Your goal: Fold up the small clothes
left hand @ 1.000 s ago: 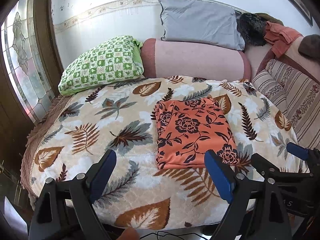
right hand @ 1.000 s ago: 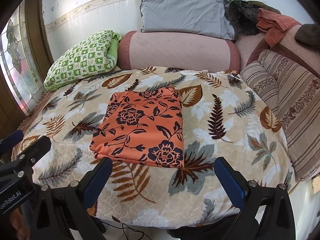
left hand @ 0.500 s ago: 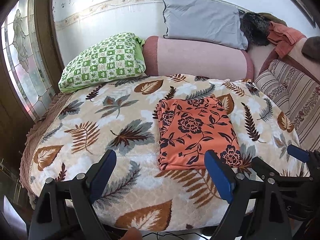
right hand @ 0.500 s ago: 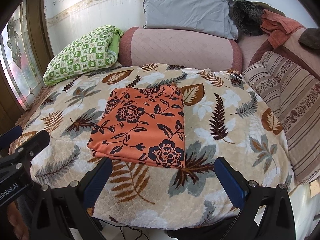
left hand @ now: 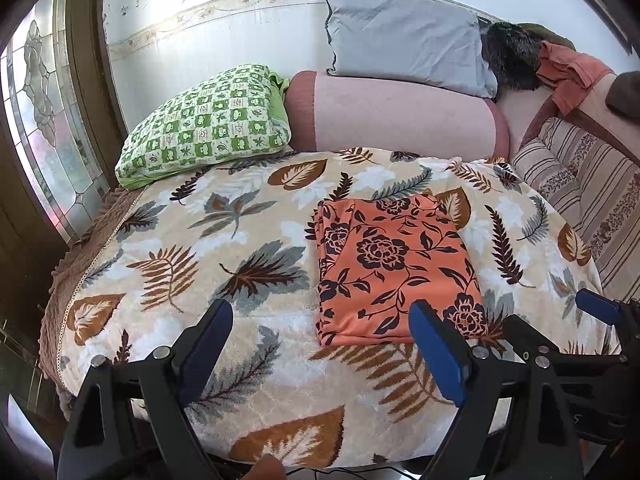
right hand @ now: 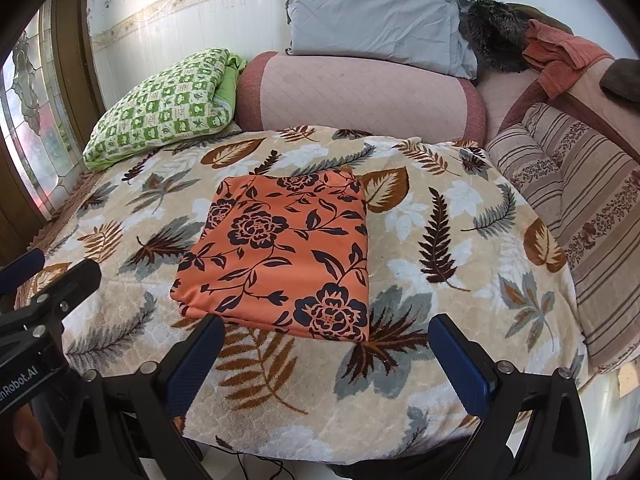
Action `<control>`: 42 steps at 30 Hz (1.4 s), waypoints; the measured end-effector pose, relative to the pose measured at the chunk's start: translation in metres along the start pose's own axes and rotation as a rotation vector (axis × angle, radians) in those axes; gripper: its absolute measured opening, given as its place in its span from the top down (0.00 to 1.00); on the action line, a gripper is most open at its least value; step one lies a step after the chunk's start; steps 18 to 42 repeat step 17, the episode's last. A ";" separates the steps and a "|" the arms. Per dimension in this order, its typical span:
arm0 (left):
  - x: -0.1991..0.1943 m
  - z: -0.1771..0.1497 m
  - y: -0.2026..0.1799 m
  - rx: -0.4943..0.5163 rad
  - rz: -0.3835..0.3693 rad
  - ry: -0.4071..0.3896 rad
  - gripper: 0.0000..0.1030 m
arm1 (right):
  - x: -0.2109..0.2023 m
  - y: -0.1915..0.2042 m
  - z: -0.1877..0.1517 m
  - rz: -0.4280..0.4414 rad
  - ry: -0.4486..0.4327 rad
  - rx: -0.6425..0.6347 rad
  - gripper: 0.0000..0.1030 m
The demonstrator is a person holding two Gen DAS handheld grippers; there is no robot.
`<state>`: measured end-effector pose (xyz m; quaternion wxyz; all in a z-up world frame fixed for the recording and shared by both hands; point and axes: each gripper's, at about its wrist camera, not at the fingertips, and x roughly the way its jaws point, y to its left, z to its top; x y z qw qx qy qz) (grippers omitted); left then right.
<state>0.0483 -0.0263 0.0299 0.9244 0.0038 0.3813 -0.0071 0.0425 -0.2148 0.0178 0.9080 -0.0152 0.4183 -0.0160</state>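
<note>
Lying flat as a neat folded rectangle, the orange floral garment (right hand: pixel 282 254) is resting mid-bed on the leaf-print blanket (right hand: pixel 440 240). Left gripper (left hand: pixel 320 354) and right gripper (right hand: pixel 332 364) are hovering at the near edge, jaws spread wide and empty; folding is appearing finished.

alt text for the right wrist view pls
A folded orange floral cloth lies flat on a leaf-print blanket, just beyond the open, empty right gripper. The left gripper shows at the left edge; pillows line the wall behind.
</note>
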 end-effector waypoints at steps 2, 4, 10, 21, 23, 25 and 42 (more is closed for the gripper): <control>0.001 0.000 0.001 0.001 0.000 0.003 0.13 | 0.001 0.001 0.001 -0.002 0.000 -0.001 0.00; 0.002 0.001 0.001 0.000 0.001 0.000 0.13 | 0.000 0.001 0.000 0.000 -0.001 0.001 0.00; 0.006 0.003 0.000 0.000 -0.009 0.008 0.13 | 0.004 0.000 0.003 -0.001 -0.003 0.001 0.00; 0.004 0.006 -0.002 0.004 -0.012 -0.015 0.13 | 0.006 0.000 0.005 -0.003 -0.005 0.005 0.00; 0.004 0.006 -0.002 0.004 -0.012 -0.015 0.13 | 0.006 0.000 0.005 -0.003 -0.005 0.005 0.00; 0.004 0.006 -0.002 0.004 -0.012 -0.015 0.13 | 0.006 0.000 0.005 -0.003 -0.005 0.005 0.00; 0.004 0.006 -0.002 0.004 -0.012 -0.015 0.13 | 0.006 0.000 0.005 -0.003 -0.005 0.005 0.00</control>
